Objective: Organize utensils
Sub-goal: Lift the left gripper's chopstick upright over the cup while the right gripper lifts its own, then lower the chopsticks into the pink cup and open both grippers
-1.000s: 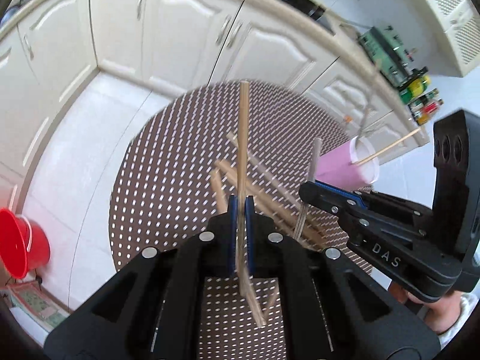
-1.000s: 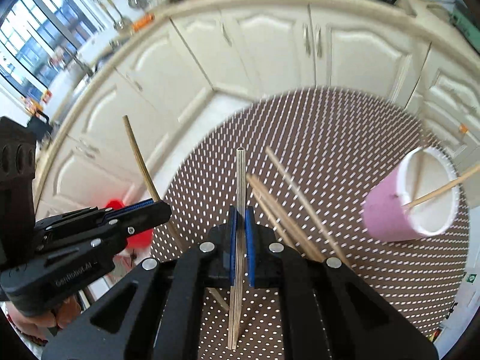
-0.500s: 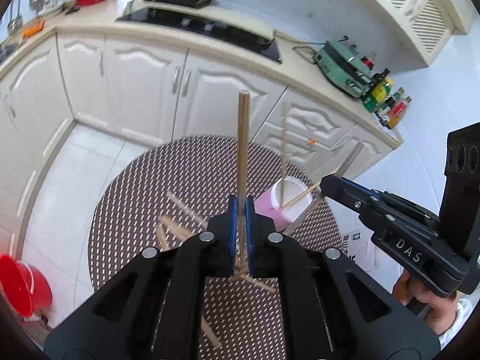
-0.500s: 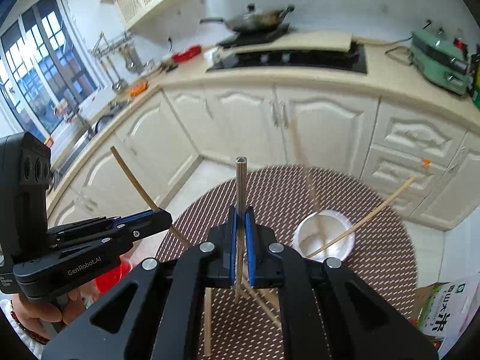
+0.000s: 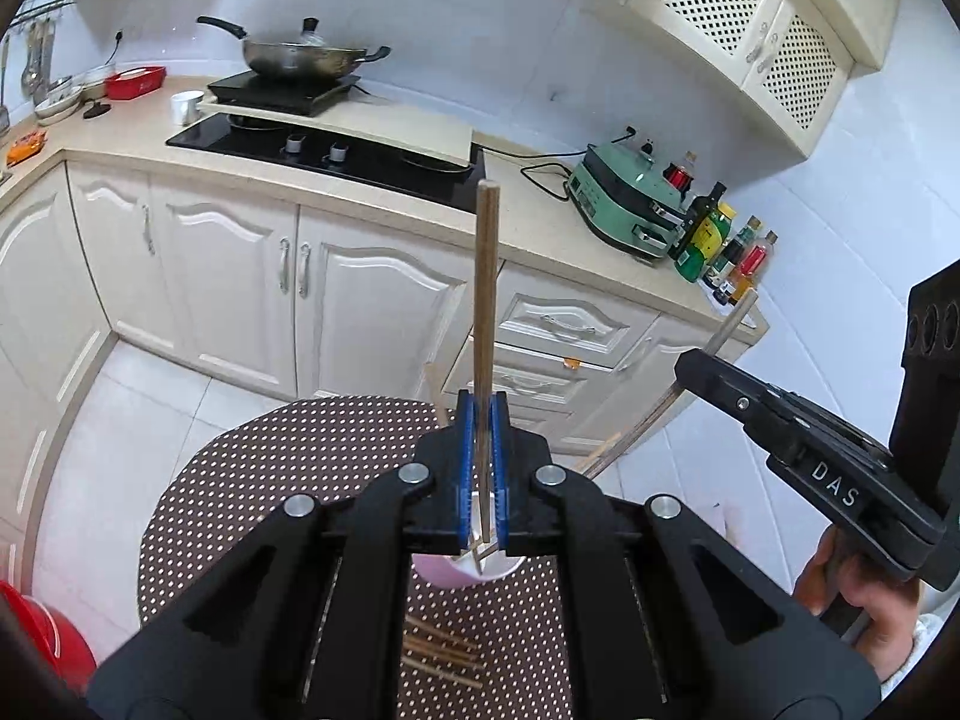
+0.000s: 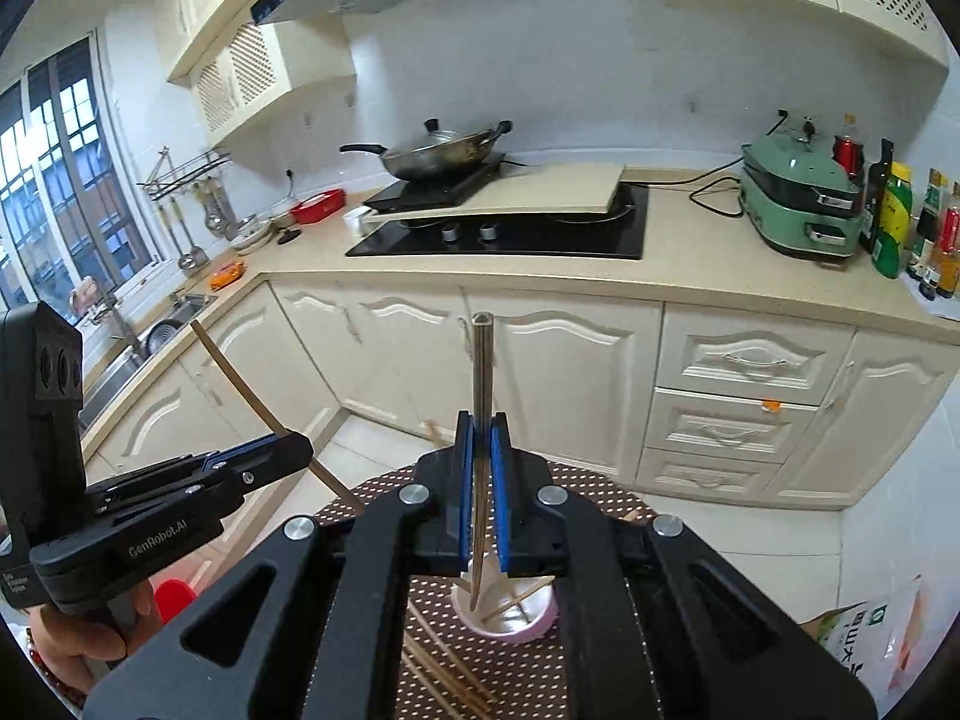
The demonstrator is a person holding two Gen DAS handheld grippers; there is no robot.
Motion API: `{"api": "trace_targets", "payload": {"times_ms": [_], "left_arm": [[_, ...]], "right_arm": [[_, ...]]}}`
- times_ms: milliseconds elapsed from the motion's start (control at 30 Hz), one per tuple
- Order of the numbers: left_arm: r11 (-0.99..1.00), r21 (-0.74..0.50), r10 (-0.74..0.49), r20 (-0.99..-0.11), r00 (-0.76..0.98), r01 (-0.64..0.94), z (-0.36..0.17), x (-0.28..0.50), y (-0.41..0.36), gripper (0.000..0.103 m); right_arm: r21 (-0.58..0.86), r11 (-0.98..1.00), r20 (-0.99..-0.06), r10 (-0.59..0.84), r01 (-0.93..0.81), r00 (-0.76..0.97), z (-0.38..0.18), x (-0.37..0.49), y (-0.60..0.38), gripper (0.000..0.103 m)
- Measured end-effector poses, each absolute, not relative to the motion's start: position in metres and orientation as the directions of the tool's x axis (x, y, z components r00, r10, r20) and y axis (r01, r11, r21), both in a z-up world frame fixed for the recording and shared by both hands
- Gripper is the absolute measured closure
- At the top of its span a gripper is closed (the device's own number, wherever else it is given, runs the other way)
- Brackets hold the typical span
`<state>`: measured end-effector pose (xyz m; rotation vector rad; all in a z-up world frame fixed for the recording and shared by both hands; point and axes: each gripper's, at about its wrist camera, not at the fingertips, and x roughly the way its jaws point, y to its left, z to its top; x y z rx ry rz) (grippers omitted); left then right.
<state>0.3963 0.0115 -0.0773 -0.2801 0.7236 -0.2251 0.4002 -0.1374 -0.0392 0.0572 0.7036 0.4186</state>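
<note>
**Two chopsticks aloft, cup waiting below**

Above the round dotted tabletop (image 5: 252, 480), each pair of tongs pinches one chopstick. The left tongs (image 5: 481, 468) are pressed together on a brown wooden chopstick (image 5: 486, 300), gripped near its lower end so most of its length stands up past the pads; its tip hangs just over the pink cup (image 5: 462, 573). The right tongs (image 6: 481, 492) clamp a paler, square-ended chopstick (image 6: 482, 384) in the same way, its tip over the cup (image 6: 510, 618), which already holds at least one stick leaning on the rim.

These sticks look light, stiff and smooth, so they could pivot or slip in a narrow pinch. A hold near the middle would probably steady them better; a low grip lets the top swing. The cup looks light and may tip if a stick pushes its rim.

More loose chopsticks (image 5: 441, 654) lie on the tabletop nearer the camera than the cup. Behind it stand cream cabinets (image 6: 570, 384) and a counter with a hob and wok (image 6: 438, 156).
</note>
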Motion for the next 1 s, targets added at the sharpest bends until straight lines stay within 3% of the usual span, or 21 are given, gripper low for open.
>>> {"api": "trace_targets", "payload": {"times_ms": [533,1000], "left_arm": [[0.954,-0.271,-0.292,-0.731,0.616,0.131,-0.151,0.404,-0.021,0.097],[0.952,-0.27,-0.307,-0.801,0.515,0.147,-0.176,0.393,-0.029,0.096]], "right_arm": [[0.178,0.933,-0.715,0.341,-0.312,0.61,-0.095,0.396,-0.146,0.099],[0.207,0.946,-0.763,0.315,-0.248,0.564,-0.123,0.379,-0.151,0.098]]}}
